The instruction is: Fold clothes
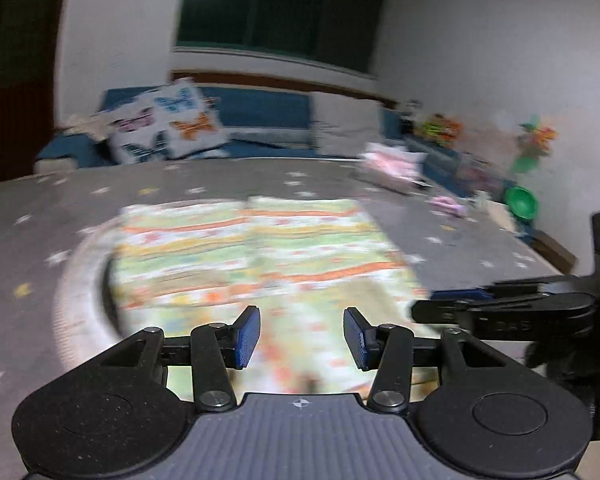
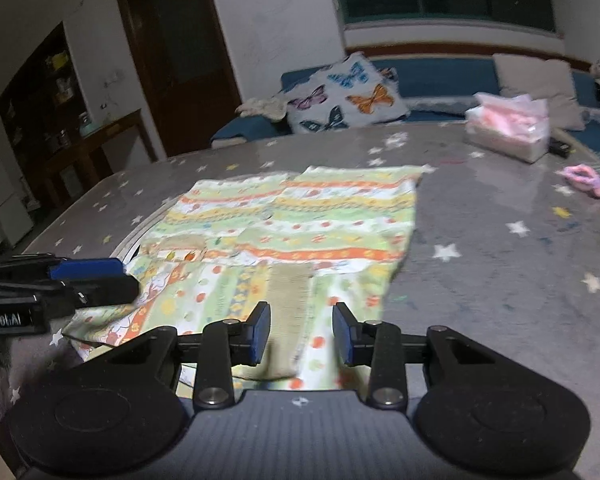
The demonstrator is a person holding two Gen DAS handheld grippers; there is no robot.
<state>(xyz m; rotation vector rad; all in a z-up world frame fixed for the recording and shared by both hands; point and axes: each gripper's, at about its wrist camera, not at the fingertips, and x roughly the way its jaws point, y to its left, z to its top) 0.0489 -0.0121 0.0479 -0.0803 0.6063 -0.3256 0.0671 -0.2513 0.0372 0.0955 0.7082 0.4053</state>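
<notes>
A garment (image 1: pixel 260 248) (image 2: pixel 300 220) with green, orange and yellow patterned stripes lies flat on the grey star-print tablecloth (image 2: pixel 500 240). A beige ribbed band (image 2: pixel 288 304) runs across its near part. My left gripper (image 1: pixel 302 336) hovers over the garment's near edge, its blue pads apart and nothing pressed between them. My right gripper (image 2: pixel 302 334) stands over the near edge too, with the beige band under the gap and its pads not touching it. Each gripper shows in the other's view: the right gripper (image 1: pixel 460 308) at the right, the left gripper (image 2: pixel 112 276) at the left.
A pink tissue pack (image 2: pixel 508 128) and a pink hair tie (image 2: pixel 584 178) lie at the far right of the table. Behind it is a blue sofa with a butterfly pillow (image 2: pixel 348 92). A green bowl (image 1: pixel 520 200) and toys stand at the right wall. A pale curved rim (image 1: pixel 76 288) shows left of the garment.
</notes>
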